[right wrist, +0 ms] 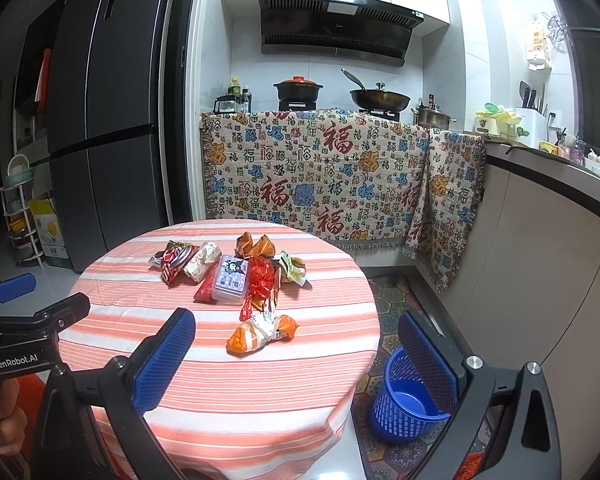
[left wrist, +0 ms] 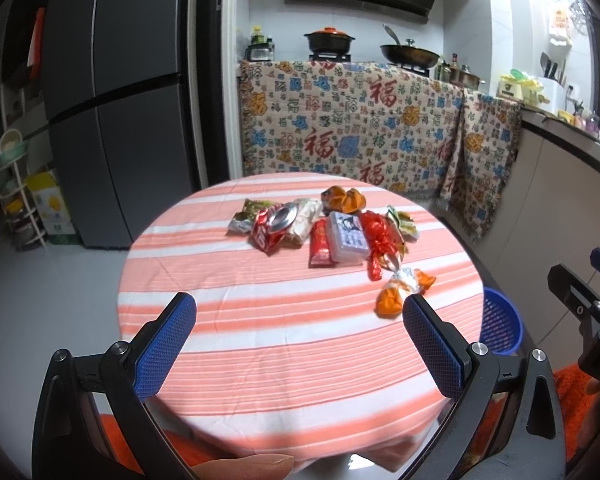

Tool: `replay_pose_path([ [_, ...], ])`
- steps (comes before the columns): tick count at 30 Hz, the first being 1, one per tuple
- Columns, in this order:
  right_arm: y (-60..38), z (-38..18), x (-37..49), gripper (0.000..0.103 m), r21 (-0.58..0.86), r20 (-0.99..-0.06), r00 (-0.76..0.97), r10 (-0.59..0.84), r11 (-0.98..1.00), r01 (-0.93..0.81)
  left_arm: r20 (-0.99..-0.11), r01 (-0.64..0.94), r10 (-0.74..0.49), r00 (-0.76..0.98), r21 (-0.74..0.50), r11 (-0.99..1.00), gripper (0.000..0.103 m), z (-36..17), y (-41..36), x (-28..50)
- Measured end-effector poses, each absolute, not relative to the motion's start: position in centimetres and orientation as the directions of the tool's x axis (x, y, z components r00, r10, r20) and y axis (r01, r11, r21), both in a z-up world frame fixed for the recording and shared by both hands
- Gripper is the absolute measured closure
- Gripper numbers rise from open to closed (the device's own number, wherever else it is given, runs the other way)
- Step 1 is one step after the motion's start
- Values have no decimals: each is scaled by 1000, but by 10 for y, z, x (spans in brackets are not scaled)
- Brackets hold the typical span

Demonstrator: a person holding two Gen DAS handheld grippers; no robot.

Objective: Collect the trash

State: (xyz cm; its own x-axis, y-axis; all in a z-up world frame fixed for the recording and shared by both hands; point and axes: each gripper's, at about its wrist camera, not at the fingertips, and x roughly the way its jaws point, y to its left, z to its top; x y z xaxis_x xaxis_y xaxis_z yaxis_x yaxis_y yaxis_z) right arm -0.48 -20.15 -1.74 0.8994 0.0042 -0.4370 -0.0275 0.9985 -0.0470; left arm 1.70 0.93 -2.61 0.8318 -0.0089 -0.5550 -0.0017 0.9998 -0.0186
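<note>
Left tongs (left wrist: 300, 320): jaws wide, nothing between them, held over the near edge of the round striped worktop (left wrist: 260, 360). Right tongs (right wrist: 296, 344): jaws wide as well, nothing gripped, held at the worktop's right side, with the orange-and-white wrapper (right wrist: 260, 332) lying between the blue pads in view but not touched.

Trash sits in a loose cluster toward the far half of the worktop. Crushed red can (left wrist: 272, 228) at the left of the cluster, lying against a green-brown packet (left wrist: 246, 216) and a pale wrapper (left wrist: 306, 218). Red sachet (left wrist: 320, 244) just beside a clear plastic box (left wrist: 348, 240). Red foil ribbon (left wrist: 380, 240) on the box's right. Orange peel-like piece (left wrist: 344, 200) behind the box. Green-yellow wrapper (left wrist: 402, 220) at the far right.

Blue mesh bin (right wrist: 408, 396) stands on the patterned floor mat (right wrist: 392, 300), just beside the worktop on its right, partly hidden by the right tongs' pad. Nothing visible on the part of its bottom that shows.
</note>
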Motion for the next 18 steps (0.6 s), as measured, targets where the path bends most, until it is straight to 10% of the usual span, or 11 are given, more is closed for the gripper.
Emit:
replay_pose_path([
  [18, -198, -56, 31, 0, -52, -502, 865, 0, 998, -31, -611, -20, -1, 791, -28, 999, 0, -64, 20, 51],
])
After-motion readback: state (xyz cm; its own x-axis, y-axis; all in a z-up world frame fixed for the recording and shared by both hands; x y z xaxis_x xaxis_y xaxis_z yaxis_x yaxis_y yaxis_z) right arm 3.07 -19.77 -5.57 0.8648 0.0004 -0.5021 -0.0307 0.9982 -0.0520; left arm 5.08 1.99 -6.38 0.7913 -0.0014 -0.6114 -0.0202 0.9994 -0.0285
